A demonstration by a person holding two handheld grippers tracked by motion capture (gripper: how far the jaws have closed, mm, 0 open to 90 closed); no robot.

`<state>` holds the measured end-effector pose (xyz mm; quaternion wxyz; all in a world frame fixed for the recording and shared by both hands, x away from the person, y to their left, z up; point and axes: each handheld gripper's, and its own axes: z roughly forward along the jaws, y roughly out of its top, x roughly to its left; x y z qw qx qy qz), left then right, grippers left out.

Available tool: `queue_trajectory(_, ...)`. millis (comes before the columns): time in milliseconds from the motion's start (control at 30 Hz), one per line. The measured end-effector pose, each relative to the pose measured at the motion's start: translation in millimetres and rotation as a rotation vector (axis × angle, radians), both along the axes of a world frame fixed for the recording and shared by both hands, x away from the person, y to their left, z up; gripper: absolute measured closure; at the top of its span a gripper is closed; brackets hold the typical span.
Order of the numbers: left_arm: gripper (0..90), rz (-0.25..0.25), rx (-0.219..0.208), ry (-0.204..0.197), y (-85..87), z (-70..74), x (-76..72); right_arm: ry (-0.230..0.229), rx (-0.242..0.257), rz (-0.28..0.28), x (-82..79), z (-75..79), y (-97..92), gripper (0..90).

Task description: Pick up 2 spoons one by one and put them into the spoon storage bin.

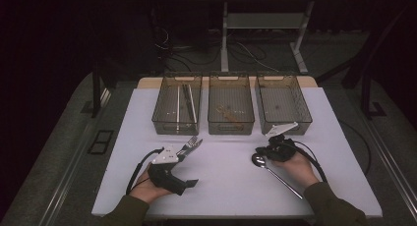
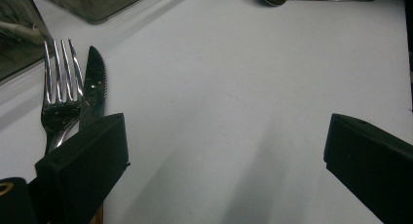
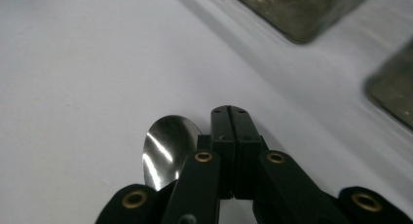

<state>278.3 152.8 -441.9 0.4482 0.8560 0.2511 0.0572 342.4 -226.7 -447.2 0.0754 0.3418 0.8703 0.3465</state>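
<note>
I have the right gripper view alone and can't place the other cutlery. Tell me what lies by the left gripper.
Observer: A fork and a knife lie side by side, next to one jaw of the left gripper.
Operator: Give me its jaws.
Observer: They are wide open, with nothing between them.
Operator: Now tell me which way the handle runs from the bowl I see.
Observer: In the high view the spoon has its handle running down and to the right.
</note>
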Motion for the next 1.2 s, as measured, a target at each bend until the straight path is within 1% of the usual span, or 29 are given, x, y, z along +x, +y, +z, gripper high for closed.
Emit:
queue_trajectory(100, 0.7, -0.001, 0.001, 0.000, 0.0, 0.0, 0.1, -0.001, -0.002, 0.016, -2.5, 0.2, 6.4, 89.5)
queue_trajectory(233, 0.8, -0.003, 0.000, 0.002, 0.0, 0.0, -0.1, 0.001, -0.001, 0.023, -2.7, 1.2, 4.9, 87.6)
queue_trajectory(300, 0.9, -0.005, 0.001, 0.002, -0.1, -0.1, -0.2, 0.004, 0.021, 0.013, -2.9, 4.2, 0.8, 85.1)
queue_trajectory(433, 0.8, -0.005, -0.001, 0.003, 0.0, 0.0, -0.1, 0.005, 0.089, 0.004, -6.4, 13.7, -8.5, 72.3)
queue_trajectory(500, 0.8, -0.005, -0.001, 0.003, 0.0, 0.1, -0.2, 0.018, 0.114, 0.026, -9.8, 15.8, -11.0, 68.0)
queue_trajectory(533, 0.9, -0.006, 0.000, 0.002, 0.0, 0.2, -0.2, 0.020, 0.118, 0.033, -12.0, 16.1, -11.2, 65.6)
queue_trajectory(633, 0.8, -0.006, 0.001, 0.002, -0.3, 0.1, -0.2, 0.032, 0.102, 0.061, -18.1, 14.9, -9.7, 59.9)
queue_trajectory(700, 0.9, -0.005, 0.002, 0.001, -0.3, 0.2, -0.3, 0.030, 0.083, 0.069, -19.5, 12.5, -8.7, 56.4)
queue_trajectory(767, 0.8, -0.005, 0.001, 0.001, -0.2, 0.2, -0.4, 0.027, 0.064, 0.063, -19.2, 10.3, -7.8, 53.6)
queue_trajectory(900, 0.9, -0.006, 0.001, 0.002, -0.2, 0.1, -0.2, 0.032, 0.049, 0.066, -17.9, 6.9, -7.0, 52.3)
queue_trajectory(1033, 0.8, -0.006, 0.001, 0.002, -0.2, 0.2, -0.4, 0.037, 0.013, 0.082, -18.9, 2.8, -3.2, 52.0)
queue_trajectory(1200, 0.9, -0.007, 0.003, 0.003, -0.8, -0.2, -0.4, -0.020, -0.034, 0.102, -24.2, 1.3, 2.1, 52.4)
